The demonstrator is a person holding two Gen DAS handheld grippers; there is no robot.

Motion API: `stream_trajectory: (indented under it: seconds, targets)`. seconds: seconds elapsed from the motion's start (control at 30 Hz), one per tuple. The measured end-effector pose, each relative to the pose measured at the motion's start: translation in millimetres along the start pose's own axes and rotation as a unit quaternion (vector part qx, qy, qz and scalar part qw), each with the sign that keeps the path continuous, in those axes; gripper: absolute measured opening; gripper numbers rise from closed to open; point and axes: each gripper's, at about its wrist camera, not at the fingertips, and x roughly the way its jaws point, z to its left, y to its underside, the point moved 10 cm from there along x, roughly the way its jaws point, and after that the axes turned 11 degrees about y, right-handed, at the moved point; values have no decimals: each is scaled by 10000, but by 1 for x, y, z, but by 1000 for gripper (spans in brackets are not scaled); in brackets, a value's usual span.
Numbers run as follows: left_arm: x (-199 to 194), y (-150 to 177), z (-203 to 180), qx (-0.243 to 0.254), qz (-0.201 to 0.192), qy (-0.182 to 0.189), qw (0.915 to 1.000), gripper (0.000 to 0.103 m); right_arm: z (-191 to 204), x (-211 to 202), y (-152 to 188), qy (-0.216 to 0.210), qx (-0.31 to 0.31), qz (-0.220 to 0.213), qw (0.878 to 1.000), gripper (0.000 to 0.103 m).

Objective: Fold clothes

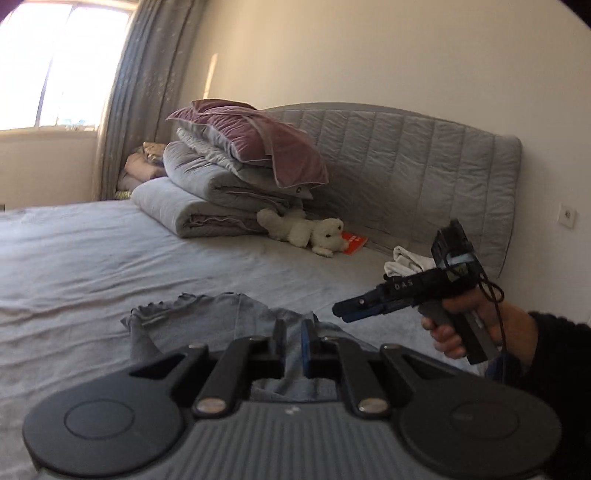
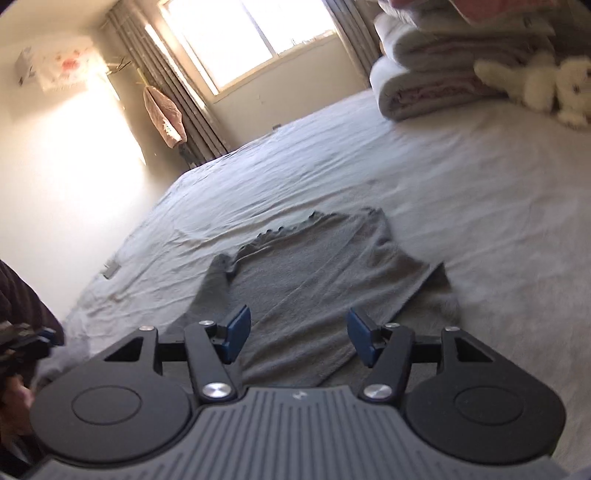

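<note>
A grey knit top with a frilled edge (image 2: 314, 280) lies partly folded on the grey bed sheet (image 2: 461, 192); it also shows in the left wrist view (image 1: 207, 317). My left gripper (image 1: 293, 328) is nearly shut, with grey cloth of the top between its fingers, low over the garment. My right gripper (image 2: 297, 325) is open and empty, hovering just above the near part of the top. In the left wrist view the right gripper (image 1: 341, 310) shows from the side, held in a hand to the right of the top.
Folded grey quilts with a purple pillow (image 1: 229, 173) are stacked at the padded headboard (image 1: 406, 162). A white plush toy (image 1: 306, 230) and an orange card (image 1: 352, 242) lie beside them. White cloth (image 1: 406, 264) lies near the headboard. A window (image 2: 251, 33) and curtains stand beyond the bed.
</note>
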Motion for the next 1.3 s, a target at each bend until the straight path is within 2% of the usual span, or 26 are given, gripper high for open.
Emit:
stream_trajectory:
  seconds: [0.1, 0.17, 0.27, 0.37, 0.53, 0.63, 0.7, 0.73, 0.8, 0.83, 0.93, 1.0, 1.07, 1.23, 1.27, 1.3]
  targets:
    - [2, 8, 25, -455, 86, -561, 9973, 14, 9, 4, 12, -101, -166, 262, 9995, 63]
    - [4, 22, 40, -751, 216, -813, 9936, 14, 24, 9, 33, -369, -417, 743, 9957, 63]
    - [9, 37, 57, -1097, 307, -1102, 9874, 18, 46, 17, 70, -760, -562, 1457, 9848, 63]
    - [16, 49, 72, -1502, 355, -1281, 9797, 20, 68, 19, 95, -951, -897, 1692, 9769, 63]
    - [35, 65, 99, -2008, 426, -1594, 9656, 20, 102, 4, 121, -1089, -2114, 1508, 9595, 63]
    - [49, 71, 110, -2122, 473, -1800, 9593, 20, 107, 6, 131, -735, -2769, 1295, 9493, 61]
    - [55, 76, 121, -2232, 484, -2043, 9519, 20, 107, 10, 137, -429, -3178, 1140, 9403, 18]
    - [55, 80, 128, -2294, 526, -2196, 9468, 20, 107, 10, 137, -299, -3347, 1042, 9361, 2]
    - [54, 86, 141, -2422, 568, -2493, 9359, 17, 105, 5, 125, -64, -3612, 701, 9298, 2]
    - [53, 87, 145, -2478, 570, -2556, 9327, 16, 103, -4, 112, 131, -3786, 363, 9248, 2]
    - [53, 89, 147, -2552, 574, -2571, 9303, 12, 98, -44, 80, 569, -4345, -610, 8968, 2]
    - [53, 88, 146, -2549, 582, -2565, 9305, 12, 96, -68, 78, 569, -4776, -967, 8714, 2]
    - [53, 88, 145, -2550, 617, -2583, 9297, 12, 90, -72, 93, 392, -5191, -711, 8509, 2]
    - [56, 89, 145, -2432, 819, -2807, 9249, 12, 74, -59, 168, -686, -5768, 914, 8088, 3]
    - [56, 88, 145, -2413, 826, -2838, 9243, 12, 74, -59, 177, -888, -5793, 1104, 8027, 5]
    - [56, 86, 144, -2355, 838, -2868, 9248, 12, 77, -61, 177, -1020, -5774, 1086, 8028, 7]
